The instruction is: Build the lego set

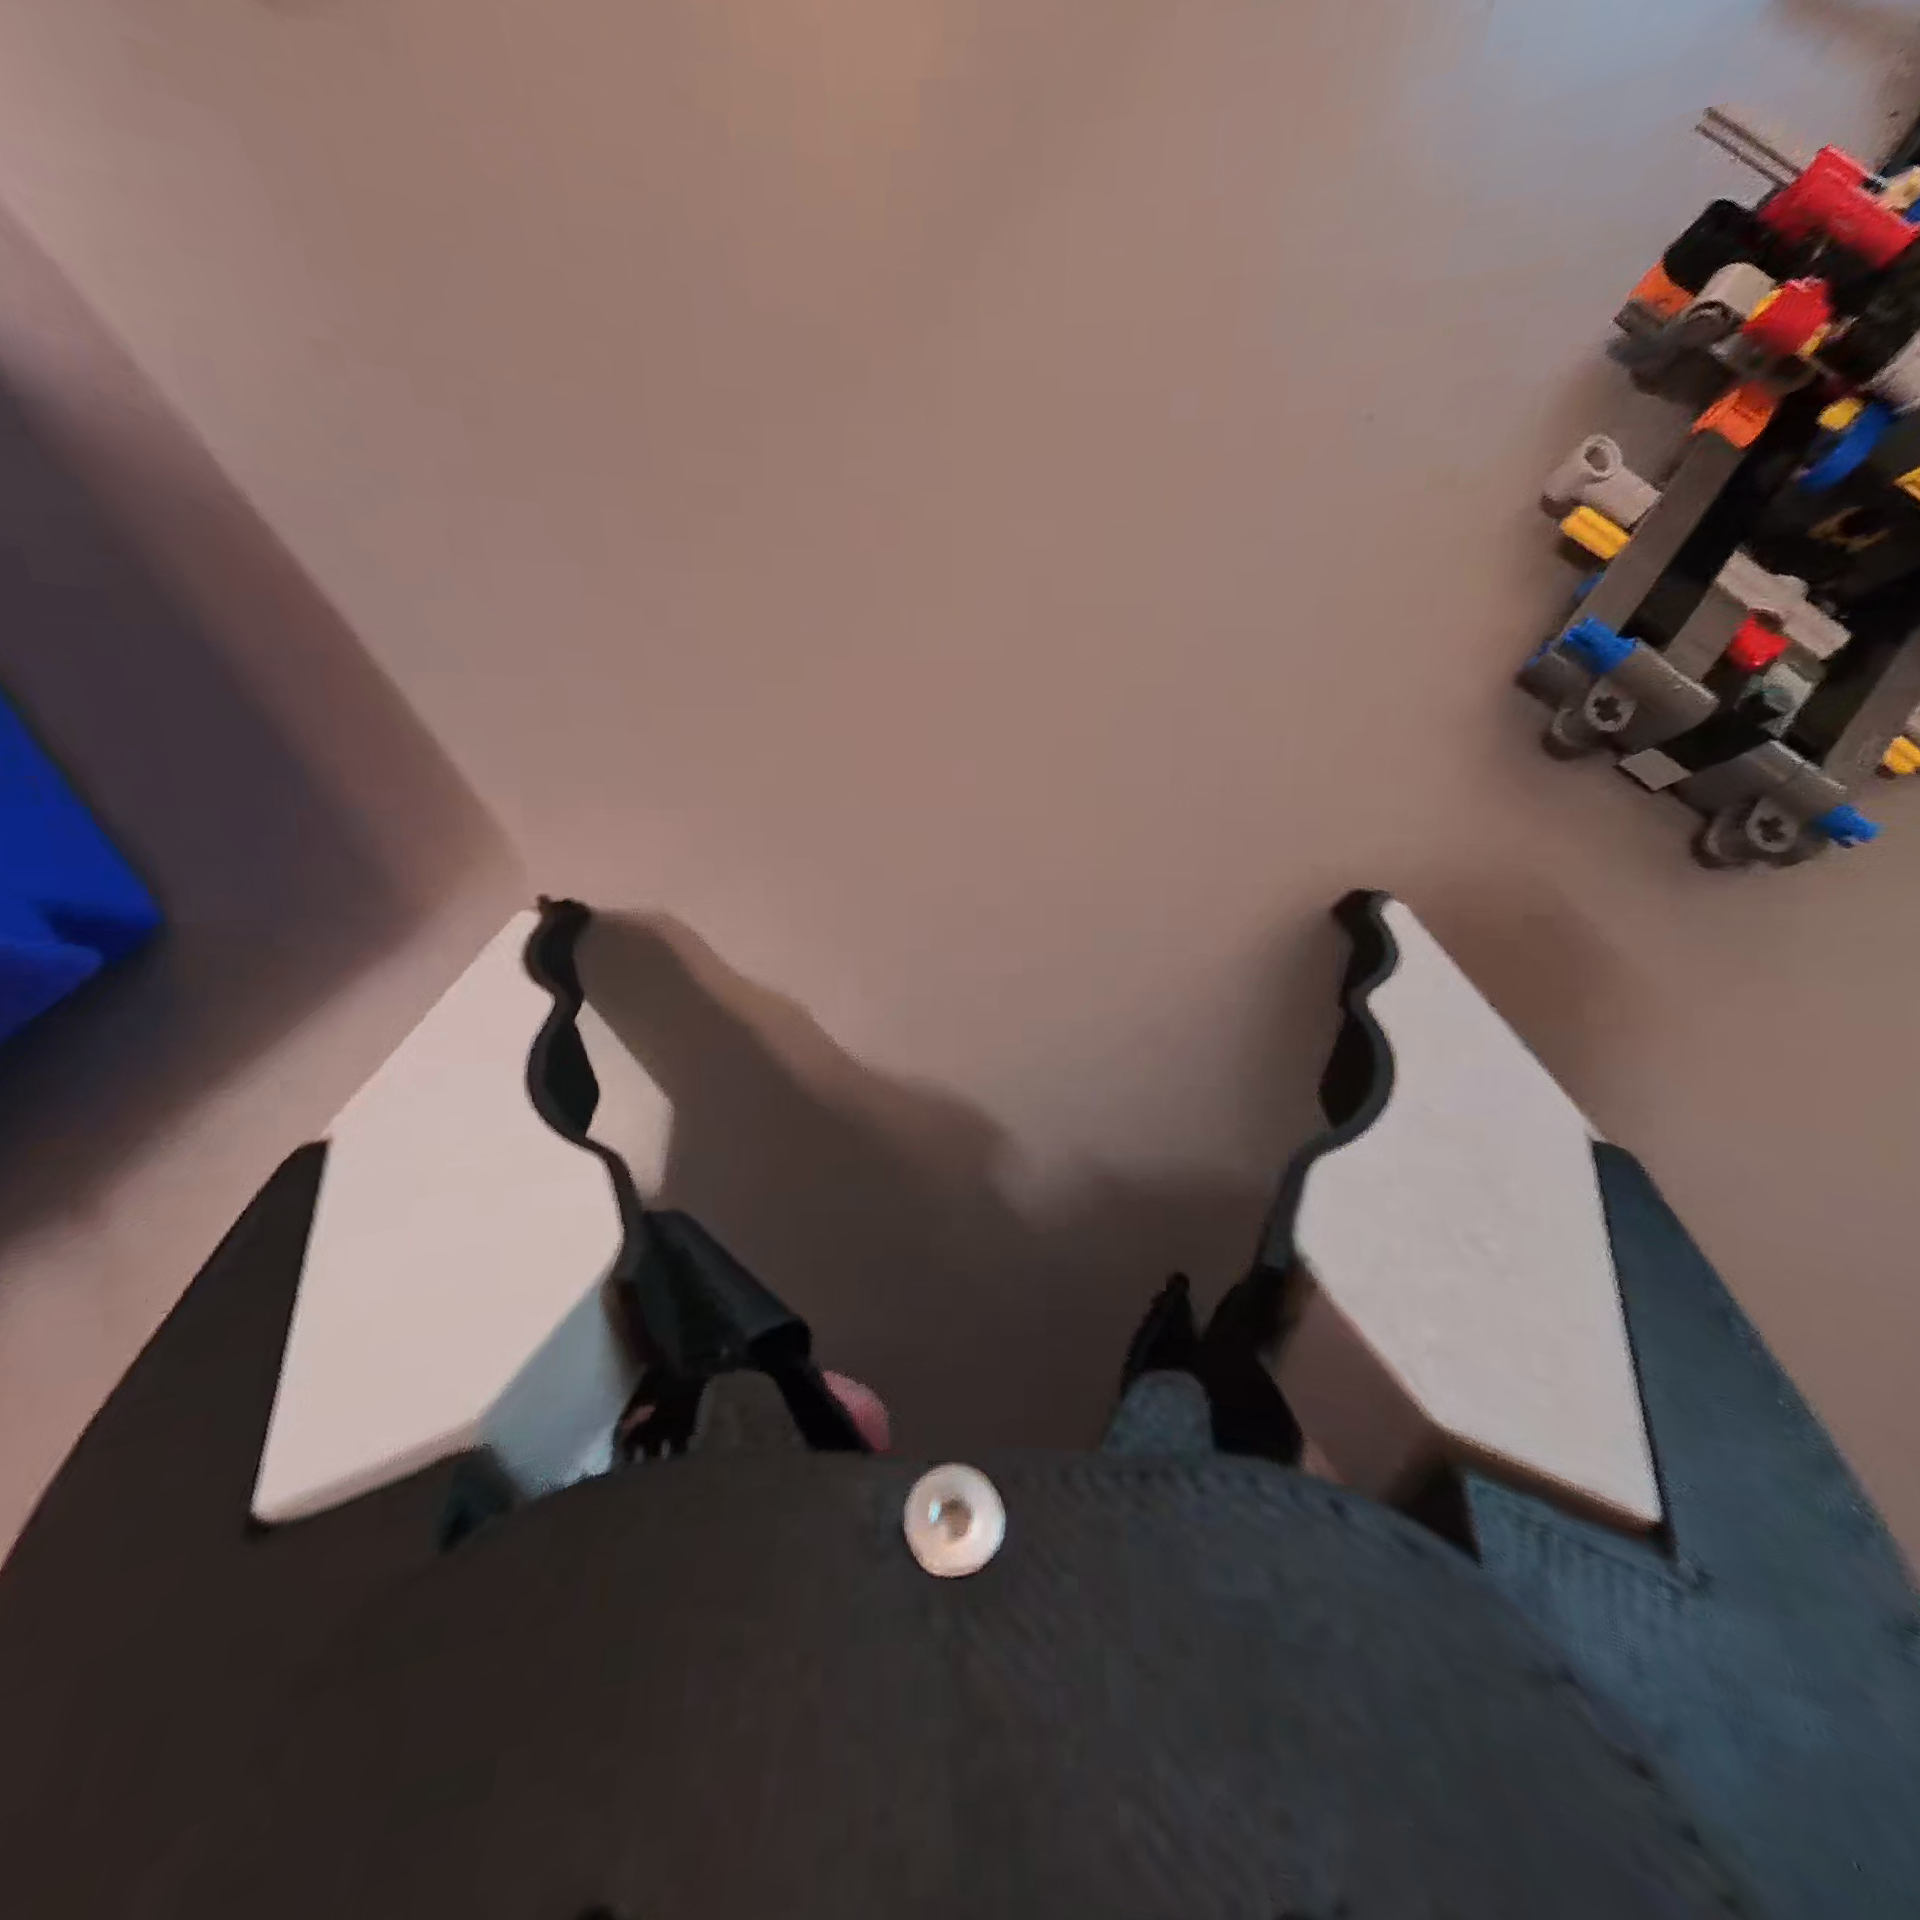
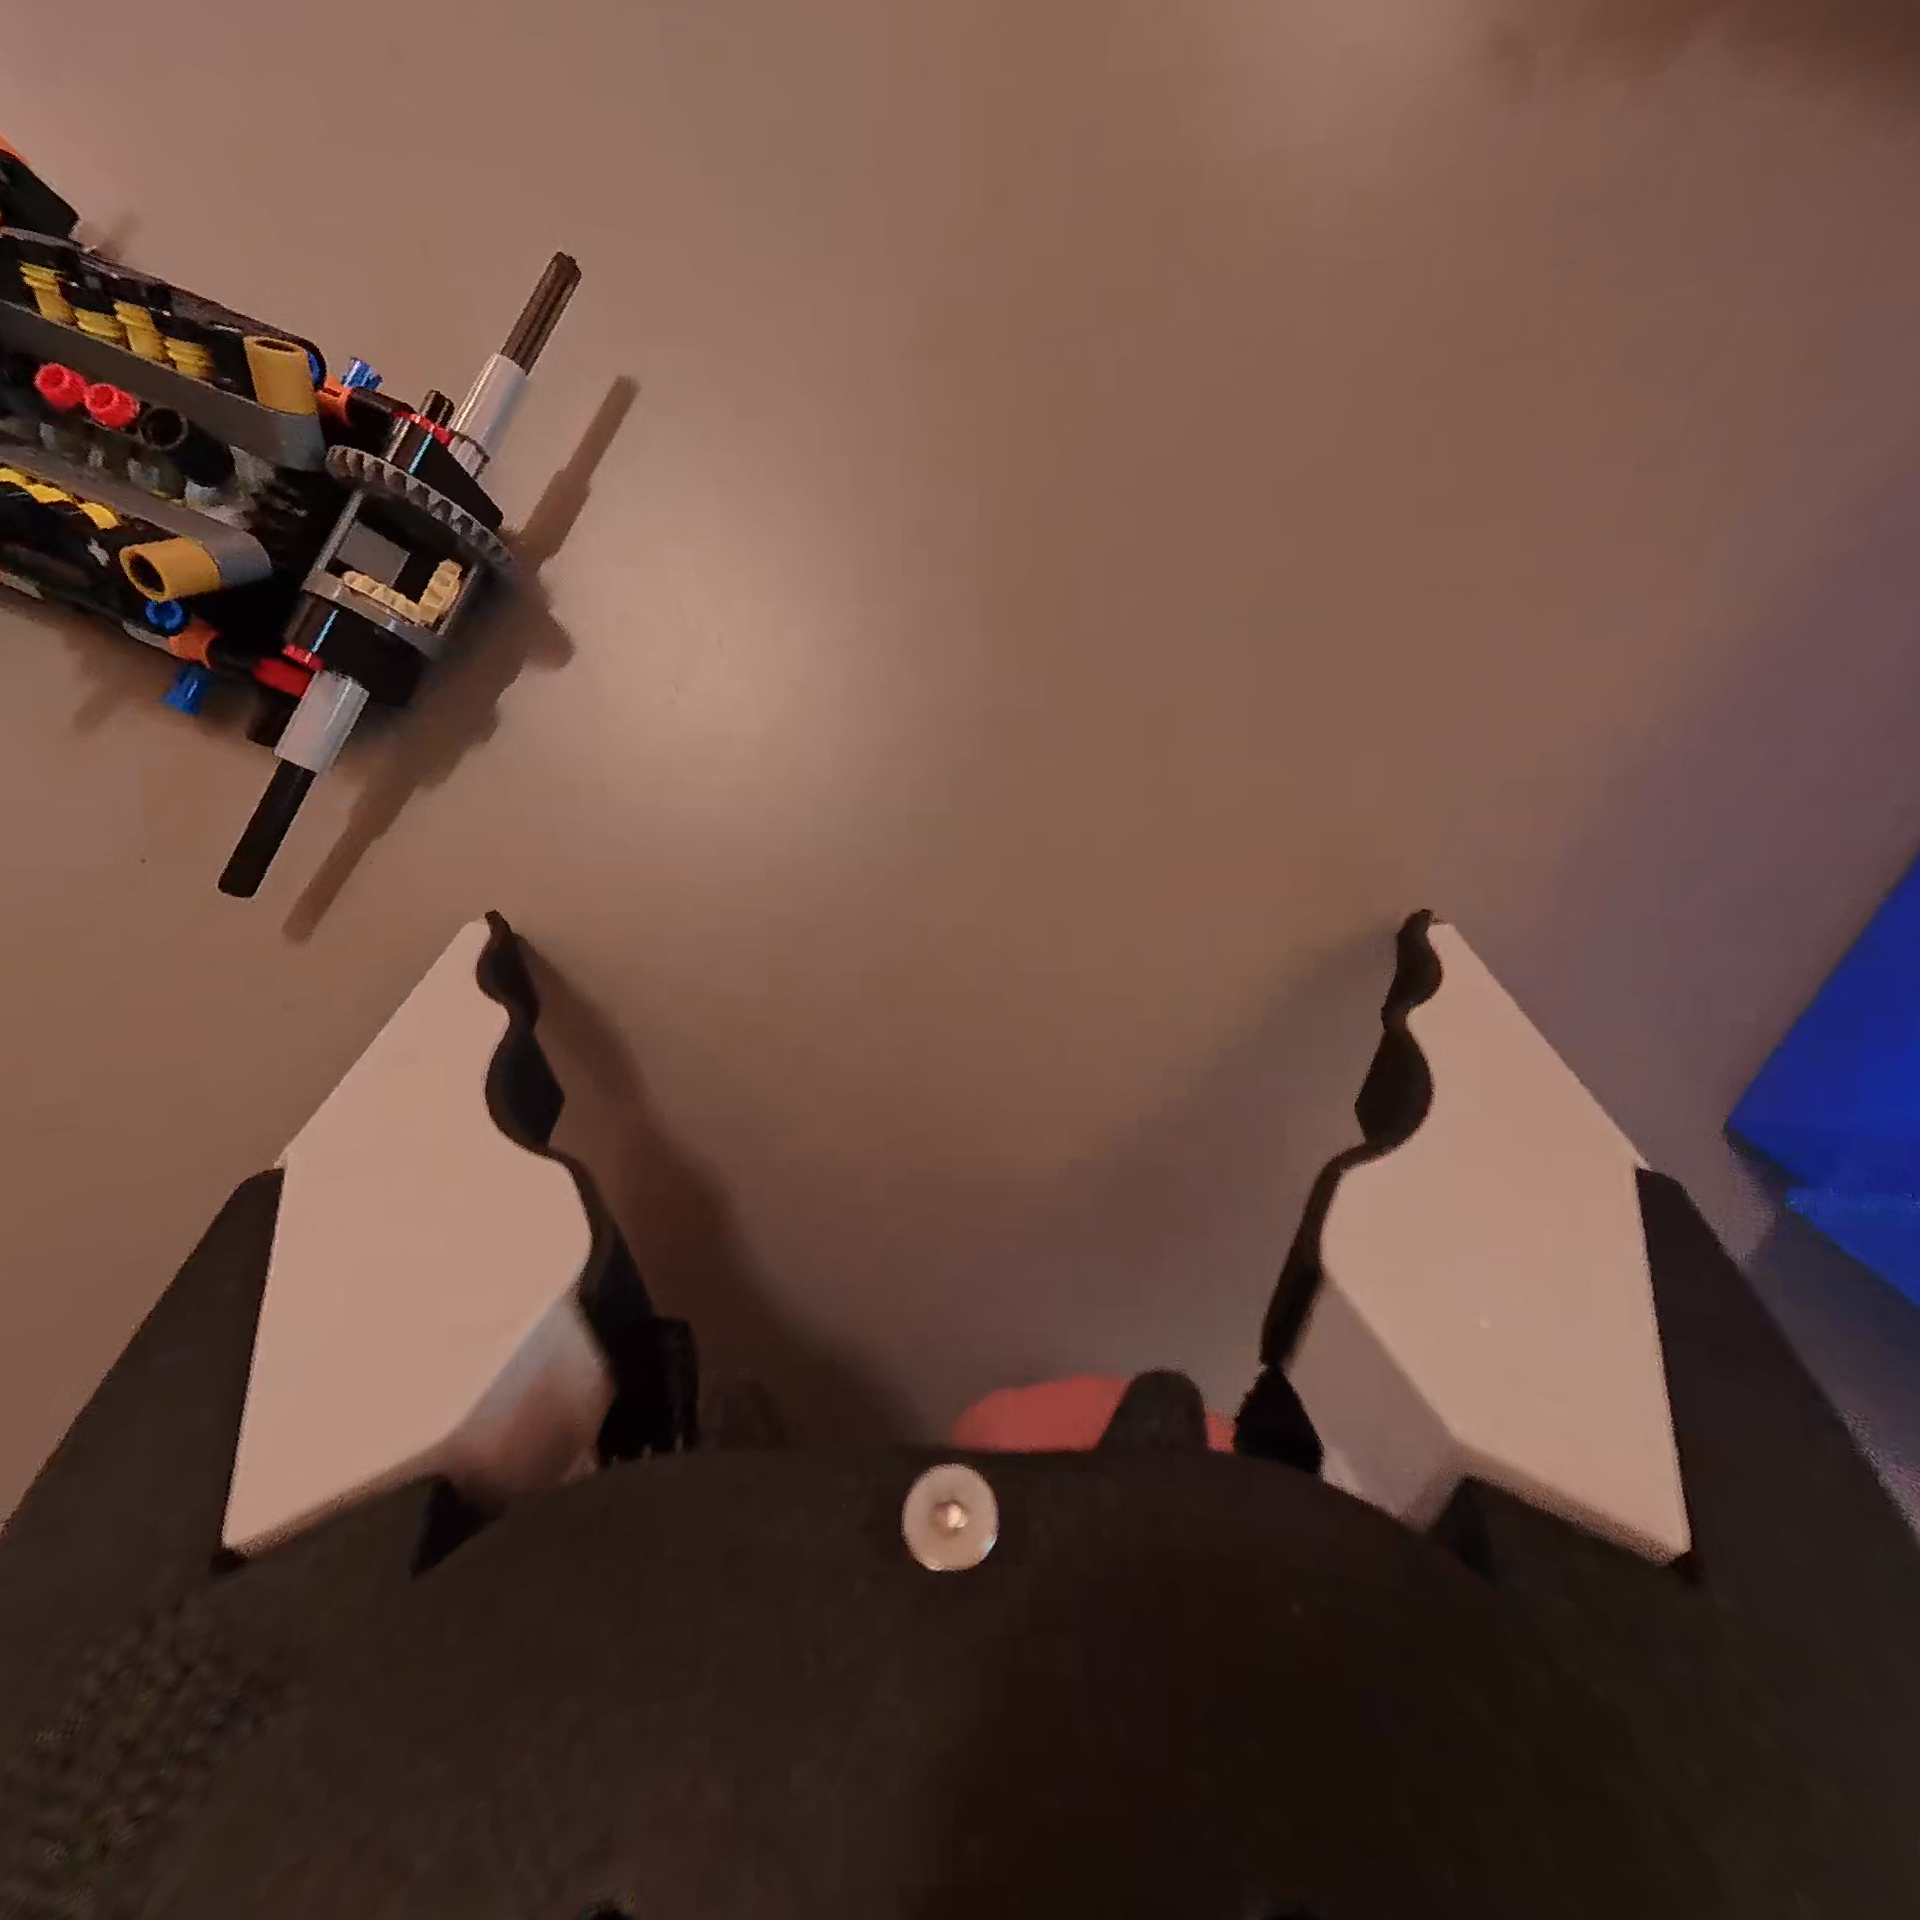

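A partly built lego chassis of black, grey, red, yellow and blue parts lies on the tan table. In the left wrist view the chassis (image 1: 1756, 499) is at the far right edge. In the right wrist view it (image 2: 239, 499) is at the upper left, with a grey gear housing (image 2: 416, 551) and a long black axle (image 2: 281, 790) sticking out toward me. My left gripper (image 1: 961, 909) is open and empty over bare table, well left of the chassis. My right gripper (image 2: 956, 925) is open and empty, to the right of and below the chassis.
A blue object (image 1: 52, 862) lies at the left edge of the left wrist view, beyond the table's rounded edge. A blue object (image 2: 1839, 1122) also shows at the right edge of the right wrist view. The table (image 2: 1039, 468) between the grippers is bare. Measured from the fingertips, the long black axle (image 2: 281, 790) is 4 centimeters or so from the right gripper and 25 centimeters from the left. My right gripper's tips are some 6 centimeters from the grey gear housing (image 2: 416, 551).
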